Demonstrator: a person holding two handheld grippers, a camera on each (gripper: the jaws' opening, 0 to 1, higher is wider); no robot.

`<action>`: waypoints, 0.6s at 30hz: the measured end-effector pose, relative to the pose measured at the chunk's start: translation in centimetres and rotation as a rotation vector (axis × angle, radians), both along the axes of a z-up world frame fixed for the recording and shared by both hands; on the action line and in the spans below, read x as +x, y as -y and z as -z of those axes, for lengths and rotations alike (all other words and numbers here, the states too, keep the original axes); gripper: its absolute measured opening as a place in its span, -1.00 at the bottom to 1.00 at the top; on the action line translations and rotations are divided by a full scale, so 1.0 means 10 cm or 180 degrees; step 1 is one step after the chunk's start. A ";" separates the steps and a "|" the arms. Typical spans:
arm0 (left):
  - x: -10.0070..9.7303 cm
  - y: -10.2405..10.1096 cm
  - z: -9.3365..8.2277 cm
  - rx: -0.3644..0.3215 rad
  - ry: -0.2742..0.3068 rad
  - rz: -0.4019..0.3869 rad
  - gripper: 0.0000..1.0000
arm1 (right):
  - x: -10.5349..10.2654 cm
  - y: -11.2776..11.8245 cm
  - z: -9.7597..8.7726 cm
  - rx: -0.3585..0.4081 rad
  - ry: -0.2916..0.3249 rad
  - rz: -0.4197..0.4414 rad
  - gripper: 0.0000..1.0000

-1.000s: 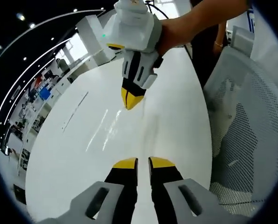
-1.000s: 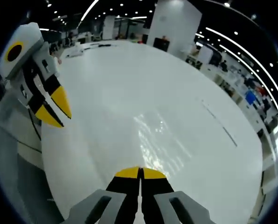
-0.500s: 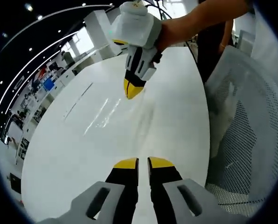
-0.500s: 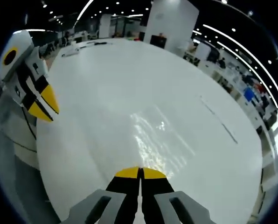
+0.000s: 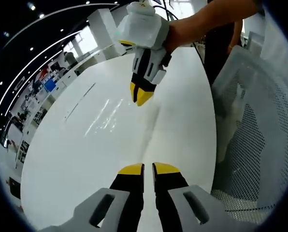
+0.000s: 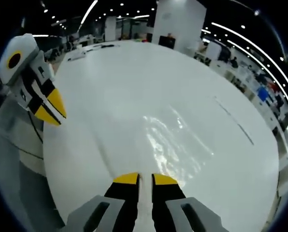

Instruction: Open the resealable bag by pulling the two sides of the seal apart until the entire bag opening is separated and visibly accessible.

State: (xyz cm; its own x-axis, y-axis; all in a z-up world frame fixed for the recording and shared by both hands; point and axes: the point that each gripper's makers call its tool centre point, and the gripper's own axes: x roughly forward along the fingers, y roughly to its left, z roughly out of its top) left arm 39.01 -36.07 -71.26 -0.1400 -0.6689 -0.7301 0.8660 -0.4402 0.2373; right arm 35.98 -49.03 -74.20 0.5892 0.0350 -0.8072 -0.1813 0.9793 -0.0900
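Over white table (image 5: 76, 145), clear bag (image 6: 168, 140) lies flat w/ glare. Left gripper (image 5: 148, 167) jaws slightly apart, holding nothing. Right gripper (image 6: 140, 178) likewise, small gap, above bag's near edge.

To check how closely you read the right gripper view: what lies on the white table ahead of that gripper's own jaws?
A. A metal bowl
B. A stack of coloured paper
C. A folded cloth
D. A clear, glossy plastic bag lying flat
D: shiny crinkled highlights mark a transparent bag flat on the white table, just beyond the right gripper.
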 end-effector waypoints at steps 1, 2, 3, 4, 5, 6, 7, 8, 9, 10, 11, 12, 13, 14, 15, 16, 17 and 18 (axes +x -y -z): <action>0.01 0.00 0.00 0.0004 -0.0002 -0.0006 -0.91 | 0.00 -0.01 0.00 0.0004 -0.0002 -0.0004 -0.88; 0.01 0.00 0.00 0.0004 -0.0008 -0.0008 -0.91 | 0.00 -0.02 0.00 0.0017 -0.0002 -0.0015 -0.86; 0.01 0.00 0.00 0.0004 -0.0015 -0.0010 -0.92 | -0.01 -0.04 0.01 0.0062 -0.0012 -0.0003 -0.84; 0.01 0.00 0.00 0.0001 -0.0014 -0.0012 -0.92 | 0.00 -0.05 0.01 0.0073 -0.0002 0.0001 -0.83; 0.01 0.00 0.00 -0.0003 -0.0012 -0.0011 -0.92 | -0.01 -0.06 0.01 0.0094 0.0005 0.0007 -0.82; 0.01 0.00 0.00 -0.0007 -0.0014 -0.0013 -0.92 | -0.01 -0.07 0.01 0.0125 0.0007 0.0027 -0.81; 0.01 0.01 -0.01 -0.0013 -0.0020 -0.0020 -0.92 | -0.02 -0.07 0.02 0.0136 0.0003 0.0029 -0.80; 0.01 0.01 -0.01 -0.0019 -0.0023 -0.0022 -0.92 | -0.02 -0.08 0.03 0.0157 -0.0004 0.0027 -0.78; 0.01 0.01 -0.01 -0.0018 -0.0025 -0.0023 -0.92 | -0.03 -0.10 0.05 0.0218 -0.0009 0.0029 -0.72; 0.01 0.01 0.00 -0.0015 -0.0025 -0.0025 -0.92 | -0.03 -0.11 0.05 0.0229 -0.0012 0.0029 -0.68; 0.01 0.01 0.00 -0.0014 -0.0024 -0.0022 -0.92 | -0.04 -0.12 0.06 0.0233 -0.0024 0.0029 -0.65; 0.01 0.01 0.00 -0.0012 -0.0024 -0.0018 -0.92 | -0.04 -0.12 0.06 0.0229 -0.0022 0.0029 -0.62; 0.01 0.00 0.00 -0.0006 -0.0023 -0.0013 -0.92 | -0.04 -0.12 0.06 0.0247 -0.0011 0.0044 -0.60; 0.01 0.00 0.00 -0.0004 -0.0020 -0.0013 -0.92 | -0.05 -0.14 0.06 0.0282 -0.0003 0.0061 -0.57; 0.01 0.00 0.00 -0.0005 -0.0018 -0.0012 -0.92 | -0.05 -0.15 0.06 0.0306 -0.0004 0.0061 -0.53; 0.02 -0.01 0.00 -0.0006 -0.0019 -0.0013 -0.92 | -0.06 -0.14 0.05 0.0298 0.0015 0.0054 -0.52; 0.02 -0.01 0.00 -0.0004 -0.0019 -0.0017 -0.92 | -0.07 -0.14 0.03 0.0292 0.0041 0.0039 -0.51; 0.03 -0.01 -0.01 -0.0006 -0.0015 -0.0020 -0.92 | -0.07 -0.14 0.00 0.0296 0.0076 0.0039 -0.51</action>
